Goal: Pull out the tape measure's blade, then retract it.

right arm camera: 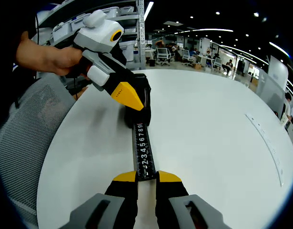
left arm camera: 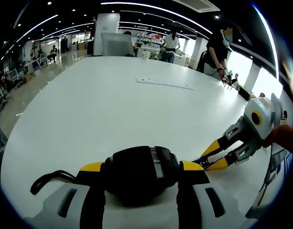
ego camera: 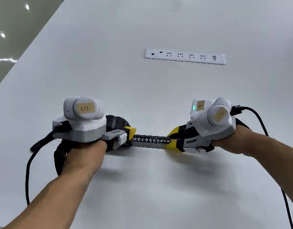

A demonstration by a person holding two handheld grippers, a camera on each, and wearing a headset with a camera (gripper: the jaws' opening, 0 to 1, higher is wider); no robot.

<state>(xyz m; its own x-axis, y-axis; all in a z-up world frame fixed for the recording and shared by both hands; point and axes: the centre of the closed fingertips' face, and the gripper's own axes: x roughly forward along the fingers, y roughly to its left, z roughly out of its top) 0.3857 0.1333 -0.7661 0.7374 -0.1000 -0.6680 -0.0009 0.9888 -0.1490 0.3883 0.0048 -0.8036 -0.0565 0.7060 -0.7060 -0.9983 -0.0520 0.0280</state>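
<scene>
A black tape measure case (left arm camera: 139,172) sits clamped between my left gripper's yellow-tipped jaws, and my left gripper (ego camera: 121,136) is shut on it. Its black blade (ego camera: 151,140) with white numbers runs out a short way to the right, just above the white table. My right gripper (ego camera: 174,139) is shut on the blade's end (right arm camera: 146,172). In the right gripper view the blade (right arm camera: 142,150) leads from my jaws up to the case (right arm camera: 139,104) held by the left gripper (right arm camera: 126,93). The right gripper (left arm camera: 214,157) shows at the right of the left gripper view.
A white power strip (ego camera: 185,56) lies flat at the far side of the white table (ego camera: 136,191). Black cables (ego camera: 28,164) trail from both grippers toward me. People, chairs and shelving stand beyond the table edges.
</scene>
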